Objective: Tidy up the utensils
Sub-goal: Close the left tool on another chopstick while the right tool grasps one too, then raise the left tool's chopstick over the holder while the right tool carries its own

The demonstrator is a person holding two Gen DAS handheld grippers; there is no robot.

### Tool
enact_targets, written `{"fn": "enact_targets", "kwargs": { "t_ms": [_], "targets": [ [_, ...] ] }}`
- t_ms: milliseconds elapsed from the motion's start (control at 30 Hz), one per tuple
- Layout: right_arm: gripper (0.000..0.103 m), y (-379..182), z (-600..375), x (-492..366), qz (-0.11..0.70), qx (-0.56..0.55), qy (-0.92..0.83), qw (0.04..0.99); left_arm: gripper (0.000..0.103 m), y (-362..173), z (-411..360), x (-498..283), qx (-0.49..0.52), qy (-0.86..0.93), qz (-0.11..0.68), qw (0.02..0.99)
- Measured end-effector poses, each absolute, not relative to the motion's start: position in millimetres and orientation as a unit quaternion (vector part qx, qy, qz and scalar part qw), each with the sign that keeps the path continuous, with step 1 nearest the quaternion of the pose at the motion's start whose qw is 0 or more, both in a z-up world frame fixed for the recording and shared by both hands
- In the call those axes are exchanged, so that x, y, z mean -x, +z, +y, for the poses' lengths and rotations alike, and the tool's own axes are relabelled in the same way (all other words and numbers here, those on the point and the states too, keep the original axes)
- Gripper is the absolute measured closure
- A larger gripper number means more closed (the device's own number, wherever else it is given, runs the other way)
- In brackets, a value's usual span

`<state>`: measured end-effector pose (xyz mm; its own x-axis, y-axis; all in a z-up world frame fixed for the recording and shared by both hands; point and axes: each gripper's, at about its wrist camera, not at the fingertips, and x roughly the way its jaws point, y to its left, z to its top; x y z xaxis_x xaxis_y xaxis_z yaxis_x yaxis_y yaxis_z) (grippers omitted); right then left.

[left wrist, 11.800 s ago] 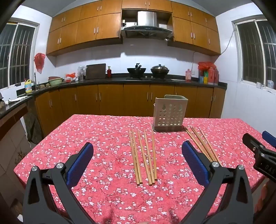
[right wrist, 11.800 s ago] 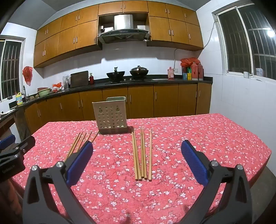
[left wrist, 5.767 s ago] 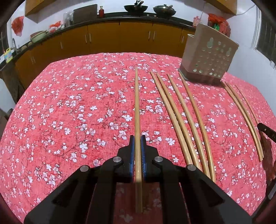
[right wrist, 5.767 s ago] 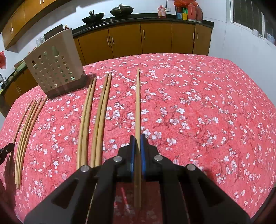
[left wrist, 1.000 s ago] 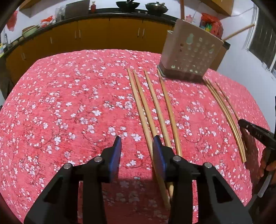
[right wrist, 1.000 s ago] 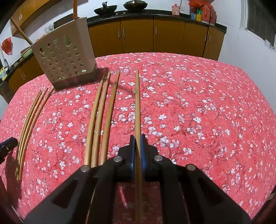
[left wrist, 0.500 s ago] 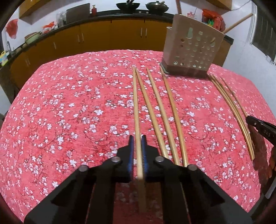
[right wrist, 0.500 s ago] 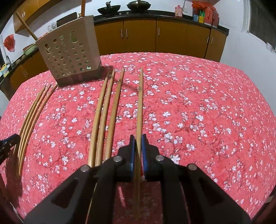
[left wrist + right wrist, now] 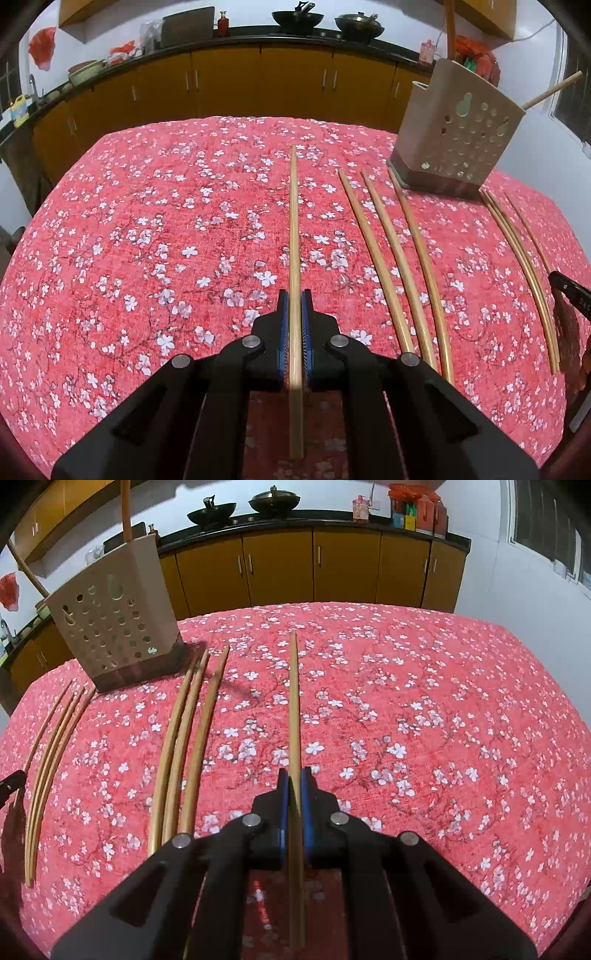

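wooden long chopstick (image 9: 293,236) is now pinched in the left gripper (image 9: 294,332) fingers, which were apart a second ago. right gripper (image 9: 294,808) pinches another chopstick (image 9: 293,709). both sticks can go next to the beige holed holder (image 9: 458,136), near them on the red flowered surface (image 9: 147,240).

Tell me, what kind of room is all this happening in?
Most likely a home kitchen: wooden cabinets run under a dark counter, two woks sit at the back, and a perforated utensil holder stands on the table's flowered red tablecloth.
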<state>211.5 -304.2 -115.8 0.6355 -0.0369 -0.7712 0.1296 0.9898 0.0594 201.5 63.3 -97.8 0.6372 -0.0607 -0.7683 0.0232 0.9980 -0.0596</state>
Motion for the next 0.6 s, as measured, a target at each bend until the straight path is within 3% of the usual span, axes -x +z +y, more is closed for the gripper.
{"fn": "enact_targets", "kwargs": {
  "t_ms": [600],
  "targets": [
    [0.094, -118, -299, -203, 0.424, -0.051, -0.043, 0.903, 0.095, -94, 67, -187, 0.025, -0.025, 0.425, 0.905]
  ]
}}
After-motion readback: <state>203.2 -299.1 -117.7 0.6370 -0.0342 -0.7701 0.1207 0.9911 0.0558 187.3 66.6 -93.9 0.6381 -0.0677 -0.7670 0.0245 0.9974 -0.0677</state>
